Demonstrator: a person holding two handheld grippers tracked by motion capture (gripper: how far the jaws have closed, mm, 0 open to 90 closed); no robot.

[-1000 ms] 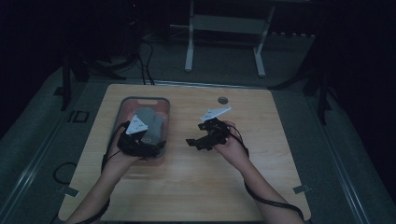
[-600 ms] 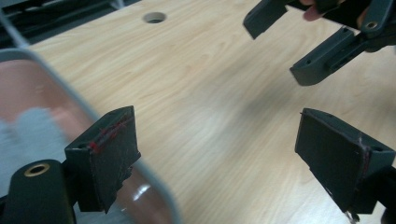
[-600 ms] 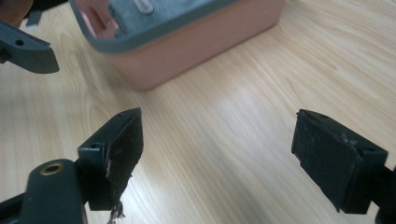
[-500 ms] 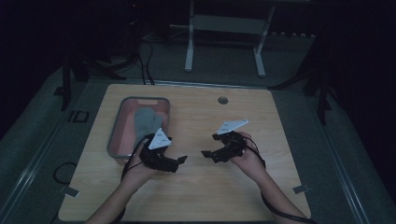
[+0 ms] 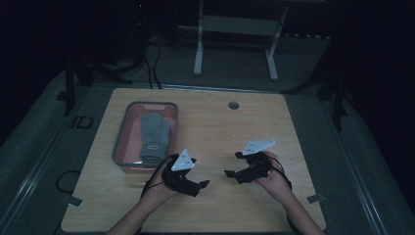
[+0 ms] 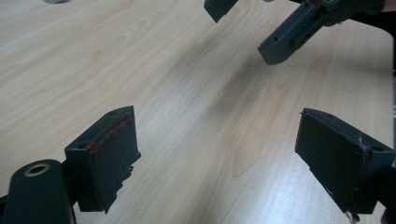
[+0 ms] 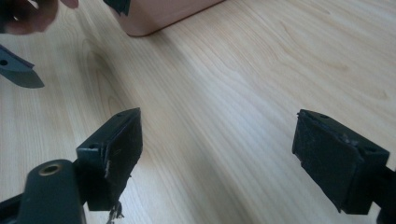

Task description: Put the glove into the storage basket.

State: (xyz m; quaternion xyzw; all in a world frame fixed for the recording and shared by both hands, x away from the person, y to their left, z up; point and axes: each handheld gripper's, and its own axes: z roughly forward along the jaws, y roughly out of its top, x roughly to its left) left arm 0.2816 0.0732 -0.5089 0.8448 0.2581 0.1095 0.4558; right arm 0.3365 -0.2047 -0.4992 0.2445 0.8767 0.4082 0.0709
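Note:
A grey mitten (image 5: 152, 134) lies flat in a pink tray (image 5: 122, 132) on the left half of the wooden table (image 5: 274, 122). My left gripper (image 5: 199, 174) is held low over the table just in front of the tray's near right corner, open, with nothing between its jaws. My right gripper (image 5: 233, 164) faces it from the right, also open and empty. In the left gripper view my left gripper (image 6: 219, 154) spans bare wood, with the right gripper's jaw (image 6: 285, 37) at the top. In the right gripper view my right gripper (image 7: 219, 149) spans bare wood near the tray's corner (image 7: 159, 14).
A small round grommet (image 5: 233, 105) sits near the table's far edge. A white metal stand (image 5: 235, 24) and cables are on the dark floor behind the table. Bare wood stretches across the table's right half and centre.
My left gripper left the tray and drew back toward the near edge, leaving the mitten in the tray. My right gripper also pulled back and right. Both now face each other.

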